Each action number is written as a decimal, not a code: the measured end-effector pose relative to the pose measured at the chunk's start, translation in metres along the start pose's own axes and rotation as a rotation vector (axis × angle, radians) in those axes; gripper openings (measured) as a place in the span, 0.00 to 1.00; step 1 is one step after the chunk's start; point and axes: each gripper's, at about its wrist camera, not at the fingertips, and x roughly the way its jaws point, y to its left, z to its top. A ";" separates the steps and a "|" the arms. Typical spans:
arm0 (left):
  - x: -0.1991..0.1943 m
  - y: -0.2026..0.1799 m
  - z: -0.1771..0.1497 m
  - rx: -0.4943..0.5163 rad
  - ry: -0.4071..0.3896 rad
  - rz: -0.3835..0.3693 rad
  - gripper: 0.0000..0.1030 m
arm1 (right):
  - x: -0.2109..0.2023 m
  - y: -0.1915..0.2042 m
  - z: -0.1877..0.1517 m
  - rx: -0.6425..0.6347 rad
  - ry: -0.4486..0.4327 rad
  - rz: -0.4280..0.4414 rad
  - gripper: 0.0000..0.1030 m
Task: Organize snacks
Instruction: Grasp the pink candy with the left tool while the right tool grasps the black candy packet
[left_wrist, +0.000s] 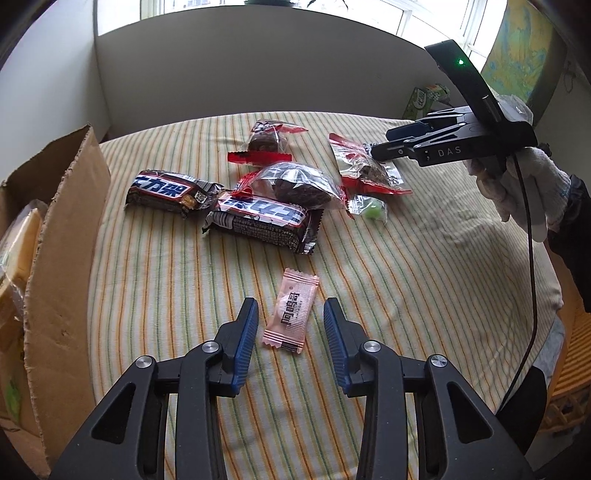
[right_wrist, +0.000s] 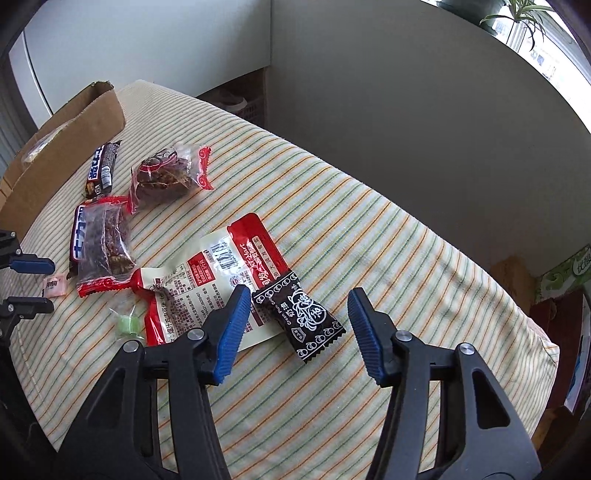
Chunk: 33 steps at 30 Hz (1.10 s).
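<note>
While the left gripper (left_wrist: 290, 319) pointed down at the striped cloth (left_wrist: 406, 277), its jaws stood apart around a pink candy (left_wrist: 290, 314) that lay flat between the 2 blue pads (left_wrist: 245, 339), with a gap on each side and no pad touching the wrapper. The right gripper (right_wrist: 295, 314) likewise had its jaws unclenched, straddling a black candy (right_wrist: 299, 317) that rested partly on a white-and-red packet (right_wrist: 218, 280); neither pad pressed on it. Beyond the pink candy lay 2 dark chocolate bars (left_wrist: 258, 218), the nearer one overlapped by a clear red-edged pouch (left_wrist: 299, 184) holding a brown cake, with 2 more such pouches behind and to the right. A small green candy (right_wrist: 127, 325) in clear wrap sat beside the white-and-red packet. An open cardboard box (left_wrist: 62, 258) stood at the cloth's left edge. A white-gloved hand (left_wrist: 524, 192) held the right gripper's handle.
</note>
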 end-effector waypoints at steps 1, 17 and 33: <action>0.001 -0.001 0.000 0.003 0.000 0.002 0.33 | 0.001 0.000 0.000 0.001 0.005 0.005 0.44; 0.005 -0.002 -0.003 0.008 -0.015 0.032 0.18 | -0.006 -0.006 -0.020 0.029 0.030 0.025 0.33; -0.015 0.003 -0.010 -0.027 -0.051 0.017 0.18 | -0.024 -0.002 -0.032 0.111 0.001 -0.009 0.26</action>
